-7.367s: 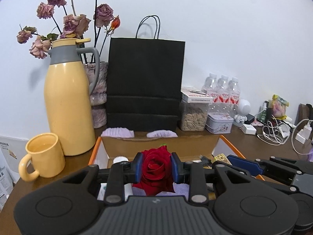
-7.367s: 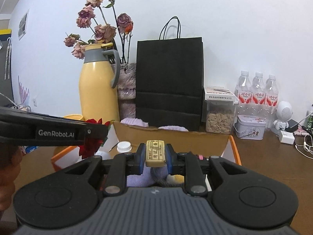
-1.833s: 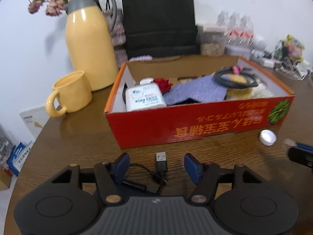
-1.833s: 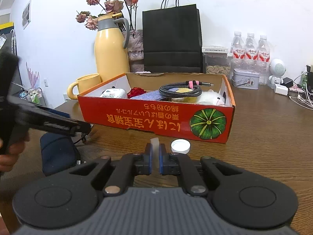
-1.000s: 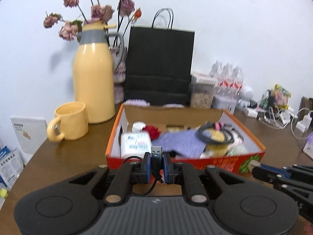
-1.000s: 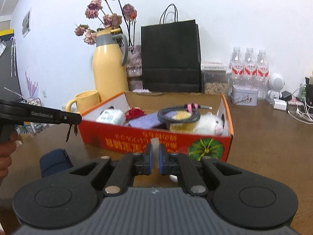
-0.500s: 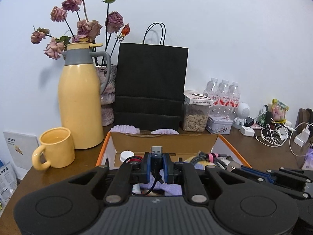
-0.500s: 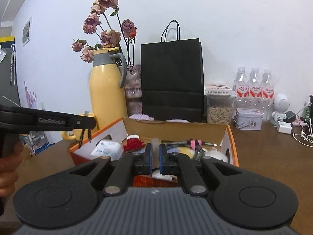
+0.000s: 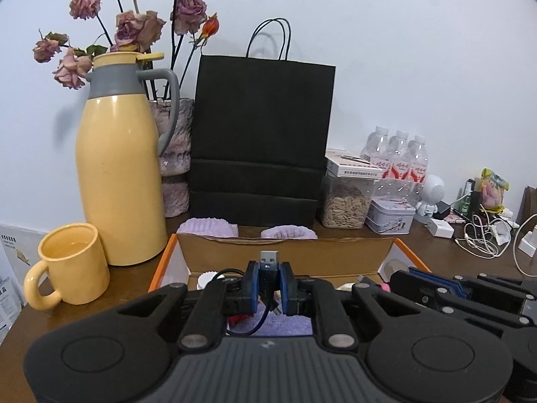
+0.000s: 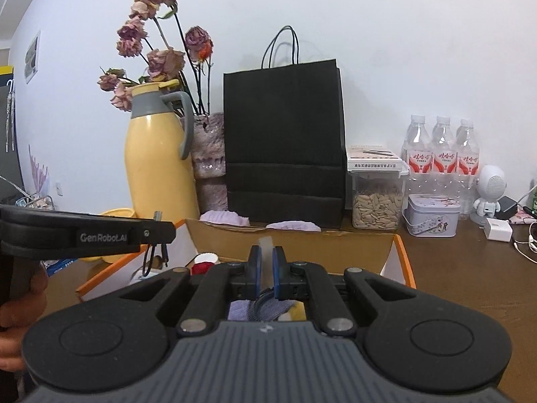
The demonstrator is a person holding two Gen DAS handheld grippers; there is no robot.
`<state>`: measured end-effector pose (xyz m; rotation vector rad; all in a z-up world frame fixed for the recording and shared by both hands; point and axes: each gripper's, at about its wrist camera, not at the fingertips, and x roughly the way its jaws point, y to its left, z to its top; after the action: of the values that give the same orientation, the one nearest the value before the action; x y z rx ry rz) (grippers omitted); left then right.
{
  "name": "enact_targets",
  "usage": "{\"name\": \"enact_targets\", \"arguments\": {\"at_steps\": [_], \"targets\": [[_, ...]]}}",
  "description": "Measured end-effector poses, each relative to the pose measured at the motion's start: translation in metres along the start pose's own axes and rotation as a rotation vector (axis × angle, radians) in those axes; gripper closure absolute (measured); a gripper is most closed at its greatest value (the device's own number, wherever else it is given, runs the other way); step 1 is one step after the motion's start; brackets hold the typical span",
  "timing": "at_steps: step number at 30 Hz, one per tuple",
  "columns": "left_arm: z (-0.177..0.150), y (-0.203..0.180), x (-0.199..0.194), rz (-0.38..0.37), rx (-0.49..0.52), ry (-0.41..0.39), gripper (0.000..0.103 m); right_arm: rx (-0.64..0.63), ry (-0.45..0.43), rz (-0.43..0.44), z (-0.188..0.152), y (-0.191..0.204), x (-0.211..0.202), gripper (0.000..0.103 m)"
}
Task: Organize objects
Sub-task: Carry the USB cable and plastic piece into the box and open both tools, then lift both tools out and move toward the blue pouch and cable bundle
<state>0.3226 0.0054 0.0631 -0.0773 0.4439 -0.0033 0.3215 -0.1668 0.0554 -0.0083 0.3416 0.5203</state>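
Note:
My left gripper [image 9: 269, 270] is shut on the black USB cable [image 9: 269, 258]: the plug sticks up between the blue pads and the cord loops down underneath. It hovers over the near part of the orange-rimmed cardboard box [image 9: 285, 257]. My right gripper [image 10: 265, 257] is shut on a thin pale translucent piece [image 10: 265, 245], also above the box [image 10: 335, 250]. Inside the box I see a purple cloth [image 10: 248, 307], a red rose [image 10: 199, 267] and a white bottle cap [image 9: 208, 277]. The left gripper [image 10: 164, 230] shows at the left of the right wrist view, the cable [image 10: 149, 262] dangling from it.
Behind the box stand a yellow thermos [image 9: 117, 181], a yellow mug [image 9: 67, 268], a vase of dried roses [image 9: 174, 154], a black paper bag [image 9: 261, 141], a seed jar [image 9: 347, 201], water bottles [image 9: 399, 164] and a tin [image 9: 389, 220]. Chargers and cords [image 9: 483, 235] clutter the right.
Both grippers have moved forward from in front of the box to above it, each keeping its hold. The box front has dropped out of sight beneath them.

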Motion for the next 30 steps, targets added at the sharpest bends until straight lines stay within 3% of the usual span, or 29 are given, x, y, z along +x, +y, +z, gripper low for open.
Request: {"name": "enact_targets", "arguments": {"at_steps": [9,12,13,14,15,16,17,19,30], "targets": [[0.0,0.002,0.017,0.003,0.03,0.016,0.092,-0.027,0.027,-0.01,-0.002,-0.007,0.022,0.095],[-0.002,0.0,0.021,0.021,0.048,0.024,0.09,-0.029,0.051,-0.017,-0.005,-0.008,0.025,0.091],[-0.003,0.0,0.022,0.027,0.052,0.029,0.083,-0.029,0.059,-0.023,-0.006,-0.008,0.025,0.081],[-0.003,0.0,0.024,0.033,0.052,0.036,0.067,-0.027,0.066,-0.032,-0.006,-0.008,0.026,0.071],[-0.004,0.001,0.025,0.036,0.047,0.04,0.055,-0.026,0.069,-0.037,-0.007,-0.009,0.025,0.044],[-0.005,0.002,0.025,0.038,0.042,0.04,0.028,-0.027,0.067,-0.041,-0.008,-0.009,0.024,0.025],[-0.005,0.003,0.025,0.042,0.036,0.036,0.007,-0.033,0.063,-0.046,-0.008,-0.008,0.023,0.018],[-0.005,0.004,0.023,0.049,0.024,0.019,0.001,-0.04,0.056,-0.049,-0.008,-0.007,0.021,0.0],[-0.005,0.004,0.022,0.042,0.024,0.023,0.0,-0.033,0.049,-0.069,-0.006,-0.009,0.02,0.0]]}}
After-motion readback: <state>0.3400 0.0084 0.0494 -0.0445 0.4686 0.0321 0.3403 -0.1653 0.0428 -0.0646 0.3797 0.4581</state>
